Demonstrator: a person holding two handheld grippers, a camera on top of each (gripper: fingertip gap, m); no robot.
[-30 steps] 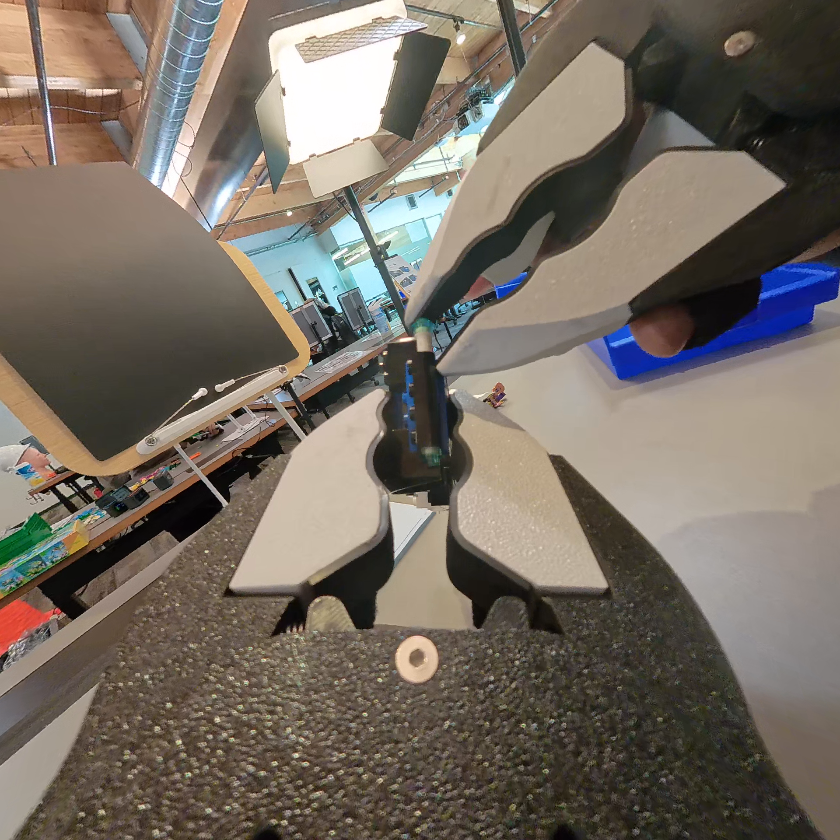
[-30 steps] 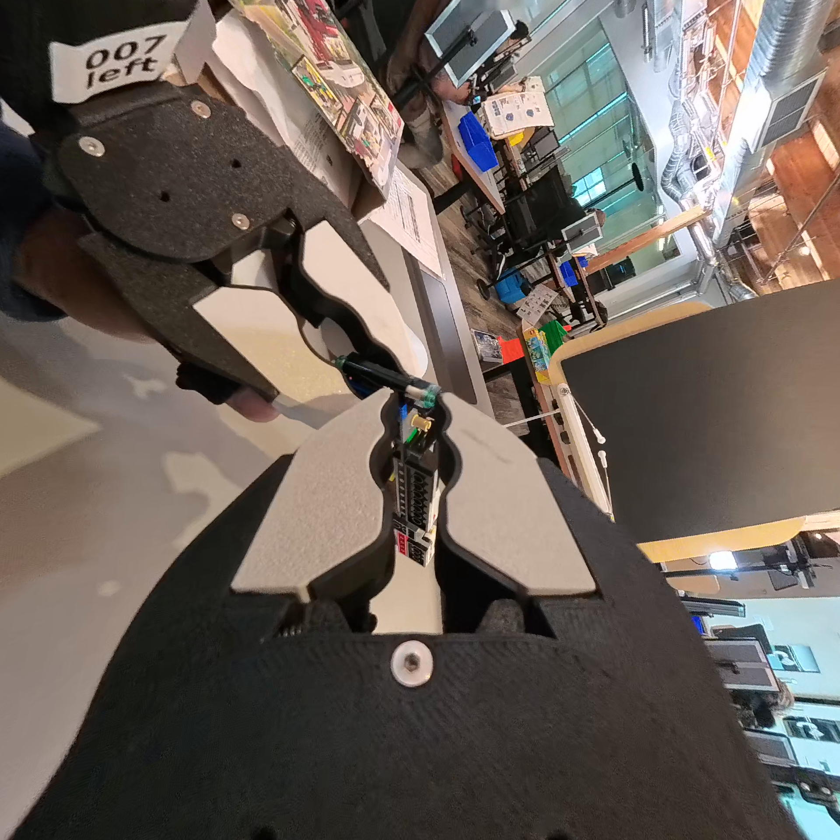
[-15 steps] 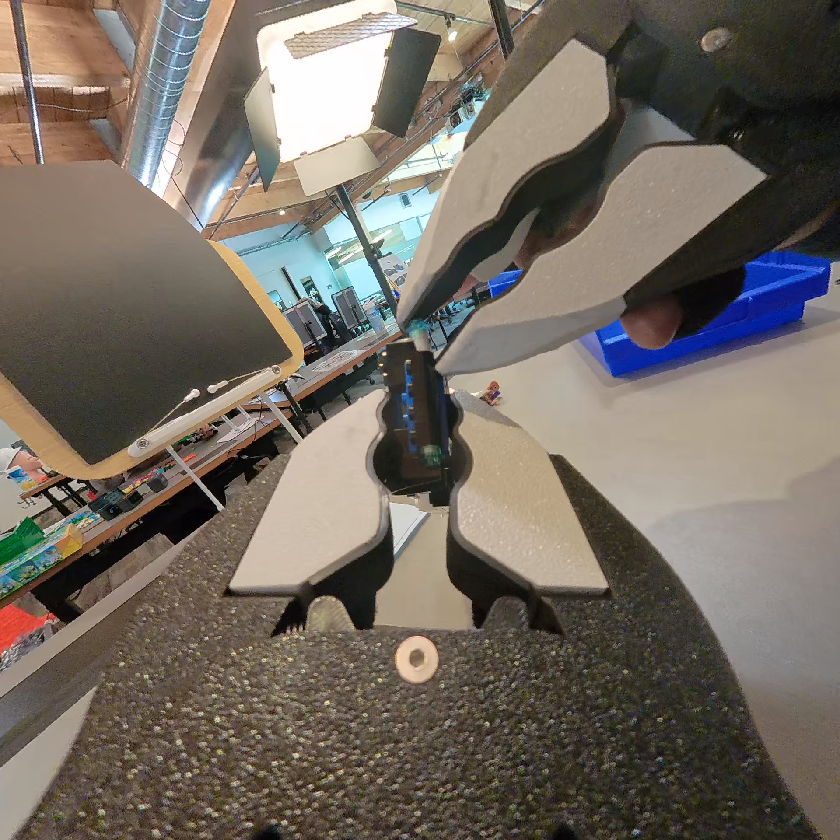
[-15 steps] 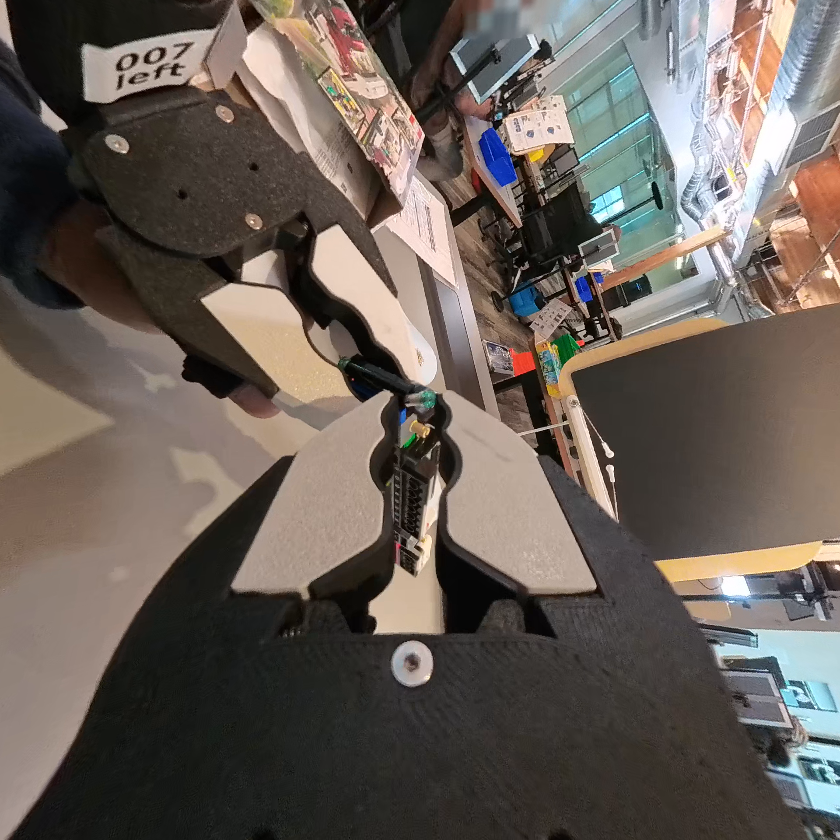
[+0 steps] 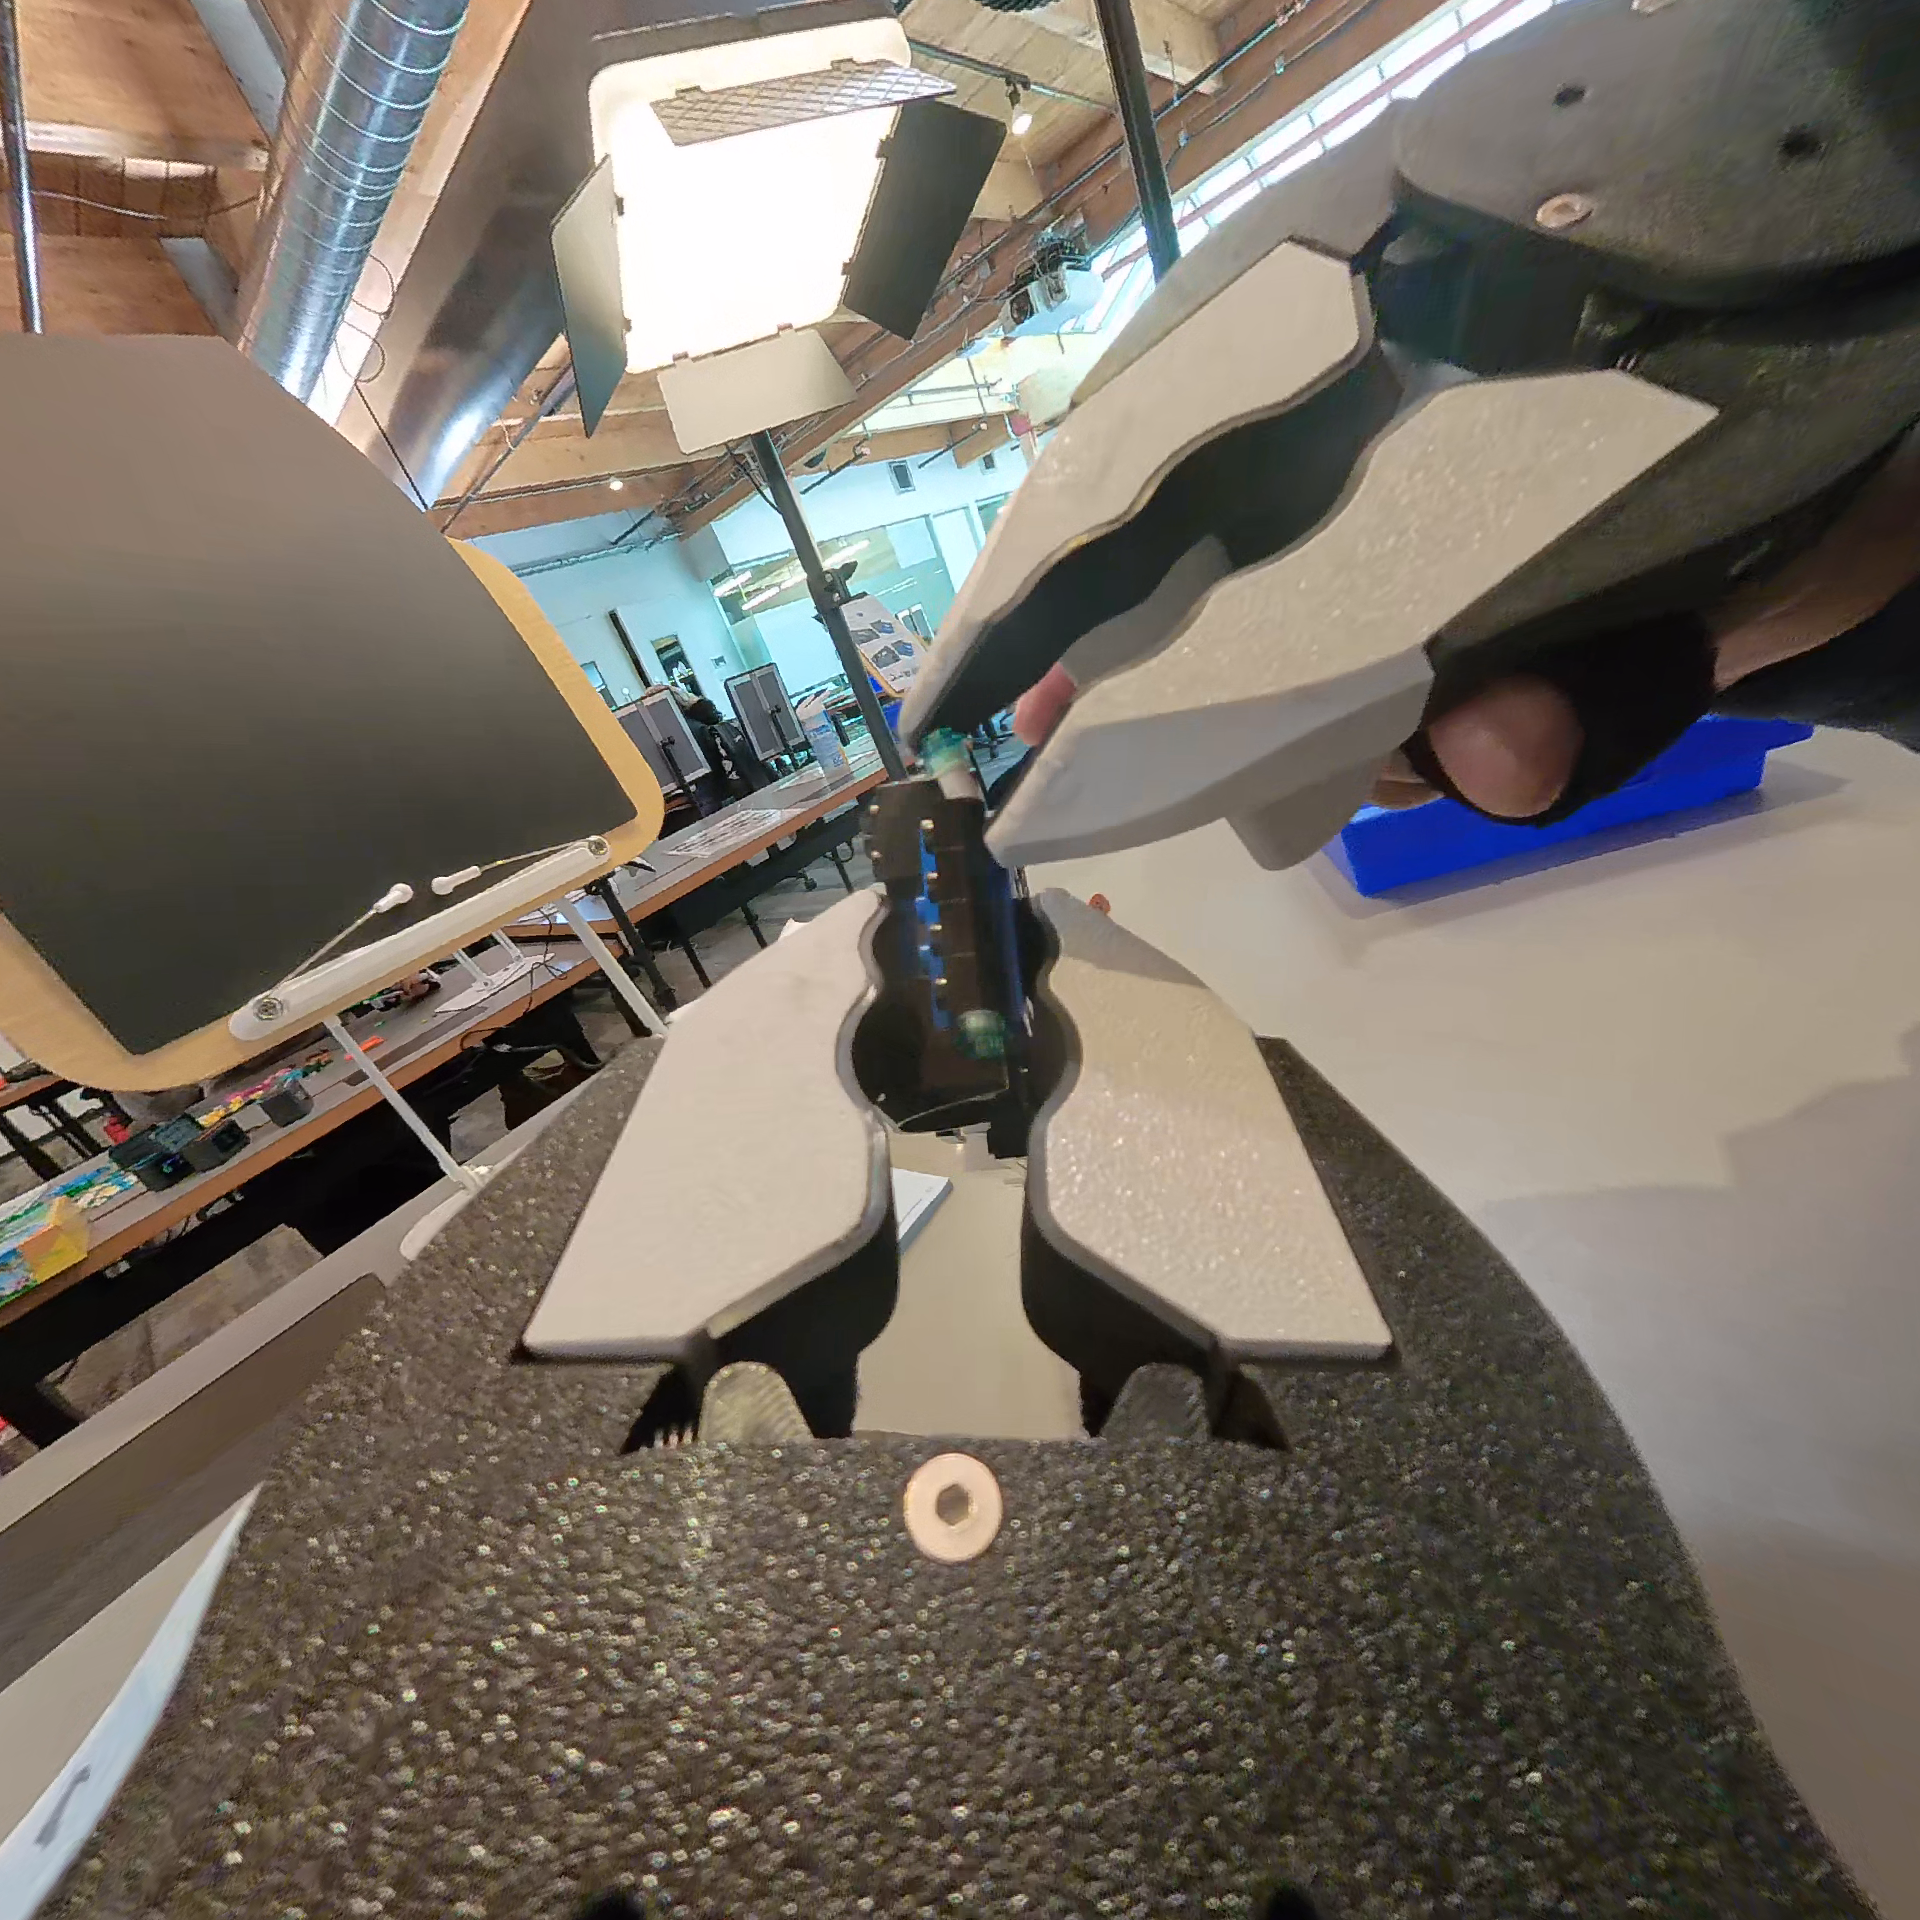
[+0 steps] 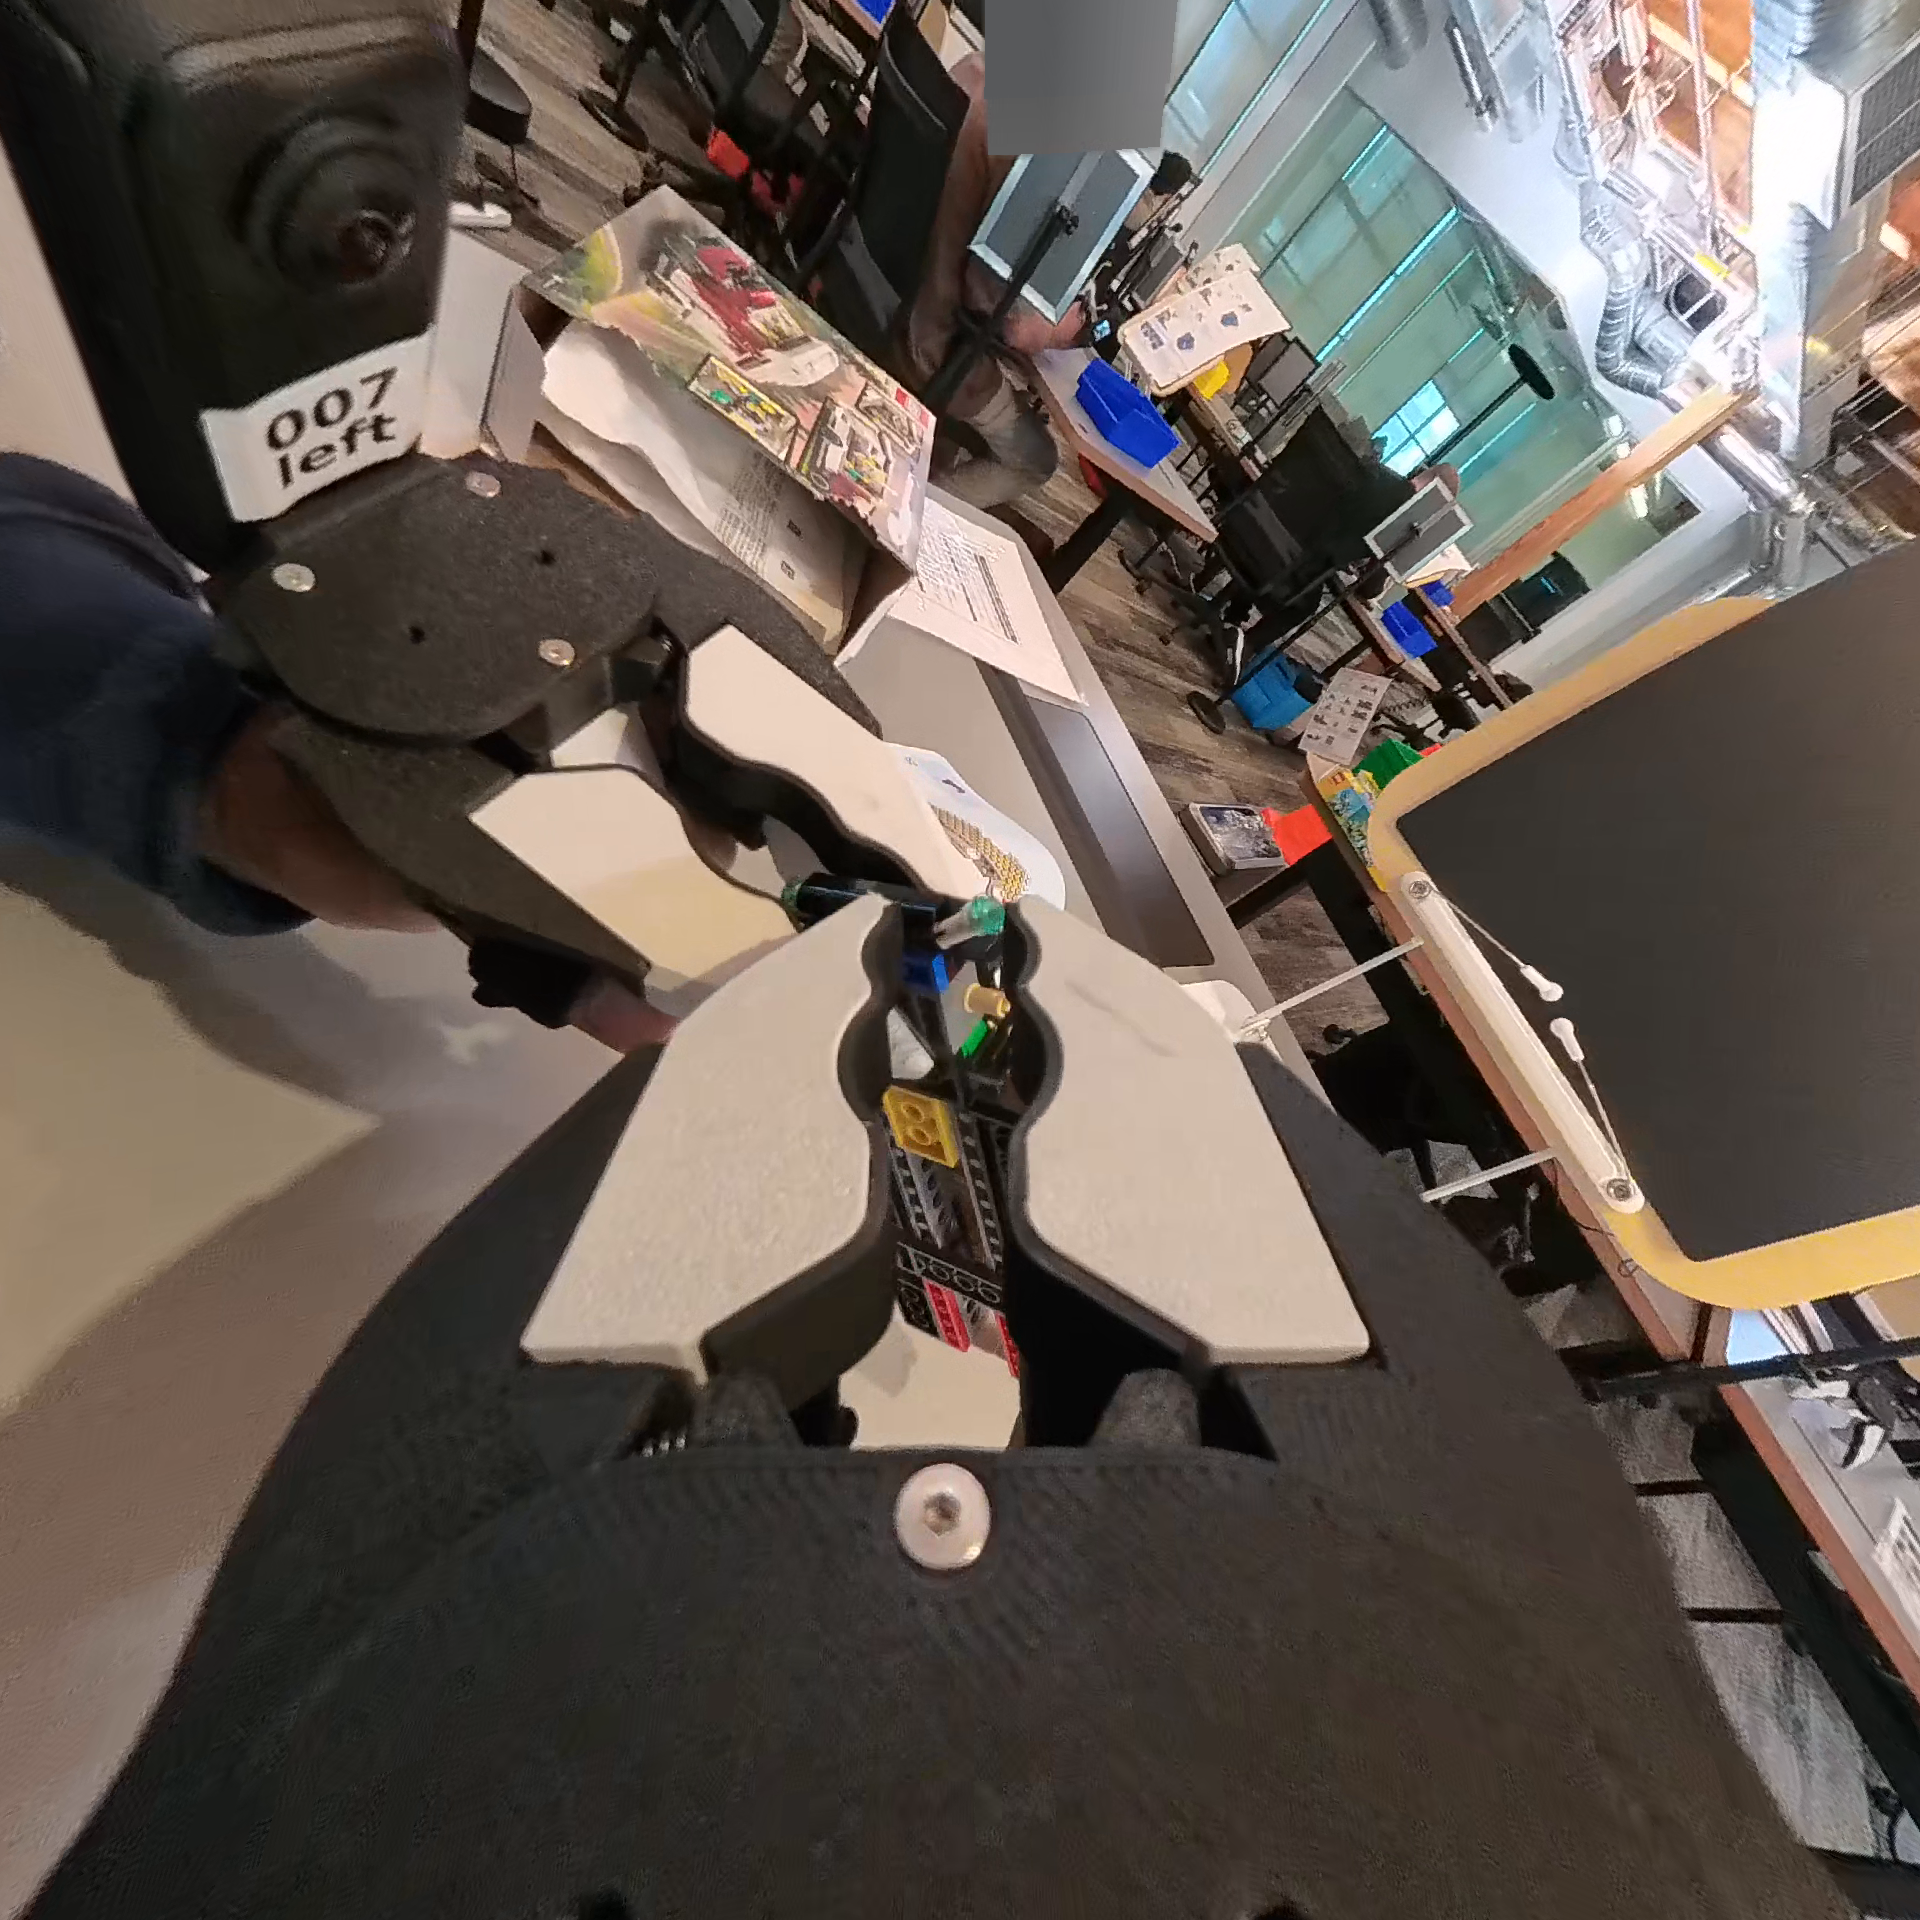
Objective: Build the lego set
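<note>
Both tools are up off the pale grey desk, tips nearly meeting.

Left tool: closed on a long black and blue brick bar. The bar stands between the fingers and sticks out past the tips. Both pads look pressed on its sides. A small clear green knob sits at its near end.

Right tool: closed on a black brick build with a yellow plate and red bits, which fills the narrow throat between the fingers. I cannot see the pad faces themselves.

At the far end of the bar sits a short white peg with a clear green tip. It lies right at the right tool's fingertips, touching or nearly so; I cannot tell which.

Nearby: a blue plastic bin on the desk behind the right tool, and an open cardboard box with a printed lid behind the left tool.

Handling note (my judgement): the peg is thin and looks easy to knock off. I hold the left tool firm and steady, bring the two pieces in line, and push along the peg, never across it.
</note>
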